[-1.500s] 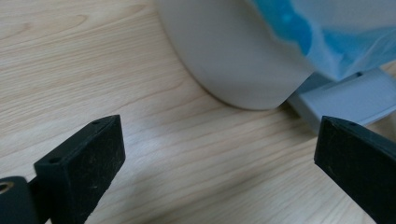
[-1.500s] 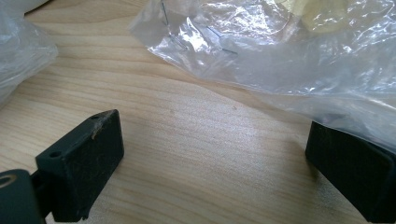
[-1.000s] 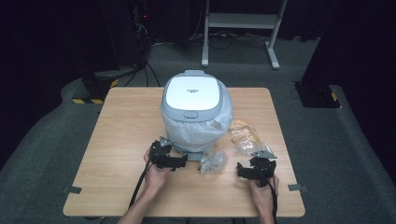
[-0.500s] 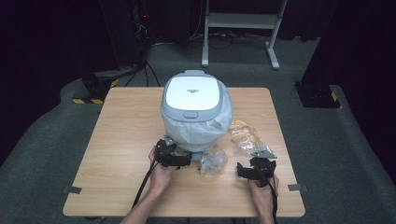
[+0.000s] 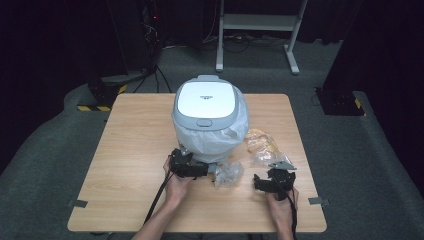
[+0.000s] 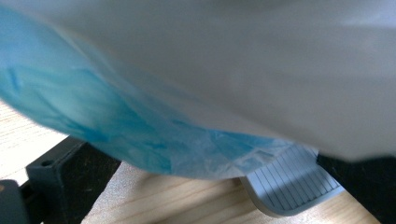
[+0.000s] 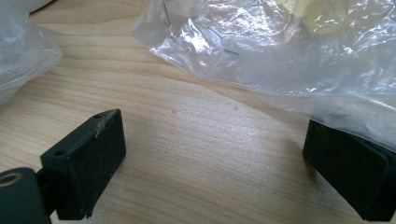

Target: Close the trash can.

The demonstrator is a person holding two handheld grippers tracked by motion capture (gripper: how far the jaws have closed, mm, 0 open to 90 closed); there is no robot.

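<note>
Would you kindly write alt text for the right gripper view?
The right gripper has its two black jaws spread wide just above a wooden table. A crumpled clear plastic bag lies just ahead, draping over the right-hand jaw.

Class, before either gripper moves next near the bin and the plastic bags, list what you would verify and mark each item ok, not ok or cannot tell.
1. Bin upright, lid shut: ok.
2. Left gripper open at the bin liner: ok.
3. Liner actually between its jaws: cannot tell.
4. Right gripper open with bare table between its jaws: ok.
5. Clear bag free of the right jaws: not ok, it overlaps one.
6. Crumpled bag lying loose between the grippers: ok.
</note>
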